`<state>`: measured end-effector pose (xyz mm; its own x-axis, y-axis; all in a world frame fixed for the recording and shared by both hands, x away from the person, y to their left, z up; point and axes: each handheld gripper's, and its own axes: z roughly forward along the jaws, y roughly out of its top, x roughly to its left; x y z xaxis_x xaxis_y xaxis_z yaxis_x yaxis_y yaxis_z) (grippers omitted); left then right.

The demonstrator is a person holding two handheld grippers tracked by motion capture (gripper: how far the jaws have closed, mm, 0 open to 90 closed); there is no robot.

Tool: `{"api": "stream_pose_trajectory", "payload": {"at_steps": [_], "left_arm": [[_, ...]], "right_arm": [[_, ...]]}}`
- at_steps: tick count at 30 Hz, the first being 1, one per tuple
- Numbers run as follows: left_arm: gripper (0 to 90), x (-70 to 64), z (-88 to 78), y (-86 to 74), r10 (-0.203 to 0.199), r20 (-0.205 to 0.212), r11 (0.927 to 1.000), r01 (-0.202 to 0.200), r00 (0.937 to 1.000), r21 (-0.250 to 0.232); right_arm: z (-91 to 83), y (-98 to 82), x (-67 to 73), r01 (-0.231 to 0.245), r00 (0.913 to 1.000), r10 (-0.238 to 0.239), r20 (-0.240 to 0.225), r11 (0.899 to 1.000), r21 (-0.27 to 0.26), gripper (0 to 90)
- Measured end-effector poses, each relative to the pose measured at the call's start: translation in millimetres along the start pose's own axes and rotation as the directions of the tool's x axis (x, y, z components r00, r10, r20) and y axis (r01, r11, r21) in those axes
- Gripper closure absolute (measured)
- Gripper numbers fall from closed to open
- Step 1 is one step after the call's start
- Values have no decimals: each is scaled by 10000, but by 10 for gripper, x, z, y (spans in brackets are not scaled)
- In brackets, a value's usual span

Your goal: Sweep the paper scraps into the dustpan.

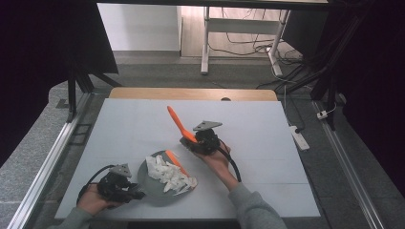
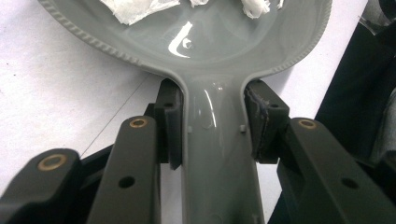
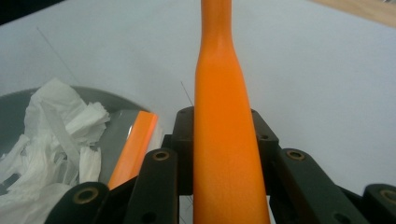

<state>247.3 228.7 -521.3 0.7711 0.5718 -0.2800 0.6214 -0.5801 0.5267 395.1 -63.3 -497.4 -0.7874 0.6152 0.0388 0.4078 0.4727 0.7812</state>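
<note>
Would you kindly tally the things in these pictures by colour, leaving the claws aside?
Orange: 2, the held tool and the strip on the pan
Grey: 1, the pan
White: 1, the paper heap
Total: 4

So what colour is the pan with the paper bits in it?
Grey, and shiny. The pan shows best in the left gripper view, gripped by its handle.

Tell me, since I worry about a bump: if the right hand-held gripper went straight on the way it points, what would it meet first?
Probably nothing soon. The right hand-held gripper, shut on the orange handle, points over bare white table; the grey dish with paper scraps lies off to one side. Depth is unclear.
</note>
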Motion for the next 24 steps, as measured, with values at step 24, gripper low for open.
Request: {"api": "stream_pose_trajectory", "payload": {"at_steps": [24], "left_arm": [[613, 1, 2, 0, 36, -9, 10000, -36, 10000, 34]], "right_arm": [[-289, 167, 545, 431, 9796, -527, -1941, 9976, -534, 703]]}}
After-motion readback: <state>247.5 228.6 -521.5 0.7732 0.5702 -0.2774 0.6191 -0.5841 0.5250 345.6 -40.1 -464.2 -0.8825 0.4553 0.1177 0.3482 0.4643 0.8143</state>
